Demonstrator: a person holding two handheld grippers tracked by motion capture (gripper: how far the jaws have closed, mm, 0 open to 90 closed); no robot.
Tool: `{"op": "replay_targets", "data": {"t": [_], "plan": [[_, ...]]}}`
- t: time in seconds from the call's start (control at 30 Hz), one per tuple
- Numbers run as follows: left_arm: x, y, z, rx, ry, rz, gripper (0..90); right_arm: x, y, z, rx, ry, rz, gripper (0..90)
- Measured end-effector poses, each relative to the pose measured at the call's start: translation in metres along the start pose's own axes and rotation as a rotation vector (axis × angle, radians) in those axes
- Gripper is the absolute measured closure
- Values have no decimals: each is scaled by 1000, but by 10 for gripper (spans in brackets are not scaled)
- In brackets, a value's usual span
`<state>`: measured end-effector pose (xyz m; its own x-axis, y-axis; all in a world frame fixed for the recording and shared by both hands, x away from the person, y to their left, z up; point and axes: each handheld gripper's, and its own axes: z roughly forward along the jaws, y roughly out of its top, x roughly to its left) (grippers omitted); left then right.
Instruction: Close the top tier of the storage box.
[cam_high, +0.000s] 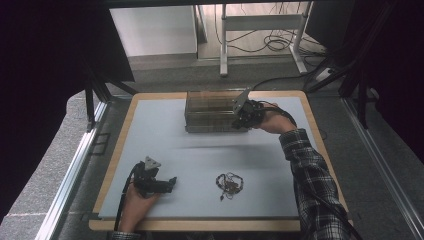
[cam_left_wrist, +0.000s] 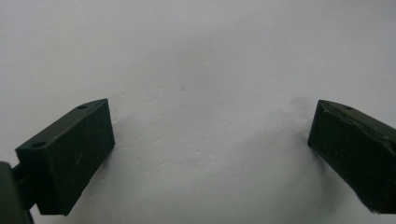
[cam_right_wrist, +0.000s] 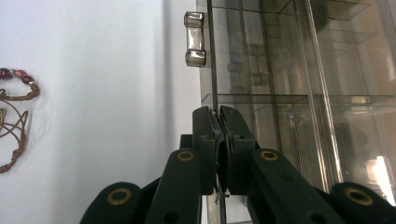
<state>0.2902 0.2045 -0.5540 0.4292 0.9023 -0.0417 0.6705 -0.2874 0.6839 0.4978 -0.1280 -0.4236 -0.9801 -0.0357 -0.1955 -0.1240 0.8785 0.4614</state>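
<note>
Right hand-held gripper (cam_right_wrist: 218, 140), jaws clamped on the thin vertical door edge of the clear acrylic compartmented box (cam_high: 210, 111) at upper centre of the pale worktop (cam_high: 165, 145); left hand-held gripper (cam_high: 167, 184), jaws apart, lower left.

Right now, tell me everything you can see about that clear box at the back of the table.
The clear box is smoky see-through plastic, split inside into compartments by thin partitions. It sits at the far middle of the table. A metal latch sits on its thin panel edge, which the right gripper pinches with shut jaws.
</note>
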Motion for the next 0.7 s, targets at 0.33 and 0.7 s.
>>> {"op": "replay_targets", "data": {"t": [0.33, 0.7], "plan": [[0, 0, 0, 0, 0, 0, 6, 6, 1, -1, 6, 7, -19, 854], [0, 0, 0, 0, 0, -1, 6, 13, 3, -2, 16, 8, -42, 856]]}}
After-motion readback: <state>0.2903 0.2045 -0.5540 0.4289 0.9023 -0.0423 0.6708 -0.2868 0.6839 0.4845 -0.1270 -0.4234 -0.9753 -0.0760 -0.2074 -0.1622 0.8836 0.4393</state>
